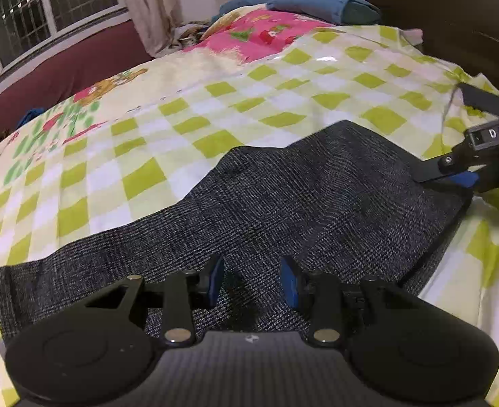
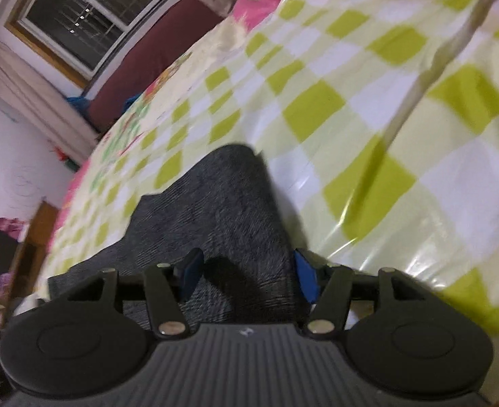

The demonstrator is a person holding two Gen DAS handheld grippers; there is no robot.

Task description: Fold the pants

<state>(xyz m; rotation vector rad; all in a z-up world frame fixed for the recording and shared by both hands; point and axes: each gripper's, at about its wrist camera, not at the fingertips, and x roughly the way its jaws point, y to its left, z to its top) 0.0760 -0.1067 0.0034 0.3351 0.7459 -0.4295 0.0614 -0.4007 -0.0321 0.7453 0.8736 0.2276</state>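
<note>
Pants: dark grey woven pants (image 1: 283, 200) lie spread on the bed, one long stretch running toward the lower left of the left wrist view, the wider part toward the right; in the right wrist view the cloth (image 2: 222, 210) rises to a rounded hump ahead of the fingers.
Left gripper: the left gripper (image 1: 252, 279) hangs just above the pants, its blue pads (image 1: 217, 278) apart with only flat cloth showing in the gap; nothing is pinched.
Right gripper: the right gripper (image 2: 246, 276) has its jaws spread, wider than the left's; the cloth lies under and between the pads (image 2: 305, 278), which do not press on it. From the left wrist view its black finger (image 1: 466, 156) reaches in at the pants' far right edge.
Bedsheet: a glossy sheet (image 1: 215, 108) in green, white and cream checks lies under the pants.
Blanket: a pink printed blanket (image 1: 259, 34) lies farther up the bed.
Pillows: blue pillows (image 1: 317, 3) sit by the dark headboard (image 1: 419, 10).
Window: a barred window (image 1: 45, 10) with a pale curtain (image 1: 147, 3) is beyond the bed.
</note>
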